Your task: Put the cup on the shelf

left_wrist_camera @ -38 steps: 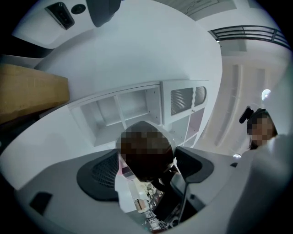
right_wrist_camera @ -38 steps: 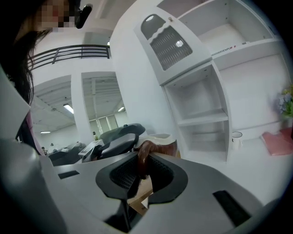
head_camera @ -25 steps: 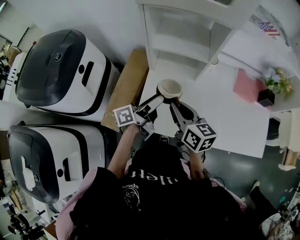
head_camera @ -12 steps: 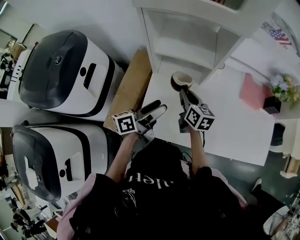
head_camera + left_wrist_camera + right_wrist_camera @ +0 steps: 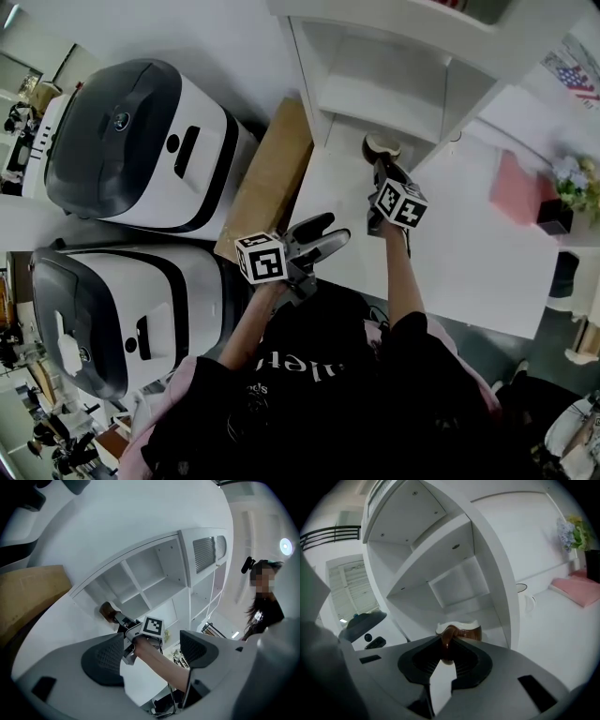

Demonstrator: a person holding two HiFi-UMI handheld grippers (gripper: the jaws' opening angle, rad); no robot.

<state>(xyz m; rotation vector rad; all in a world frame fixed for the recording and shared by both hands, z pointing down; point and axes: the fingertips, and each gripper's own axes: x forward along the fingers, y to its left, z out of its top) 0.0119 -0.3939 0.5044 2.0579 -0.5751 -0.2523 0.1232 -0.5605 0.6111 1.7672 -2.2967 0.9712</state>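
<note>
The cup [image 5: 381,146], brown outside and cream inside, is held at the mouth of the white shelf's [image 5: 375,80] lowest compartment. My right gripper [image 5: 384,167] is shut on the cup's handle [image 5: 446,641], and the cup's body [image 5: 461,629] shows just beyond the jaws with the shelf compartments behind it. My left gripper [image 5: 330,232] hangs open over the table's near left corner, well back from the cup, nothing between its fingers. From the left gripper view [image 5: 150,651] I see the cup [image 5: 107,611] and the right forearm in front of the shelf [image 5: 154,578].
The shelf stands on a white table [image 5: 469,253]. A pink pad [image 5: 516,187] and a potted flower [image 5: 565,183] lie at the table's right. A brown board [image 5: 270,178] and two large white-and-black machines [image 5: 131,141] [image 5: 103,319] are to the left. A person [image 5: 265,602] stands far off.
My right gripper has carried the cup away from me across the table up to the shelf. My left gripper has come off the cup and drawn back toward me, open.
</note>
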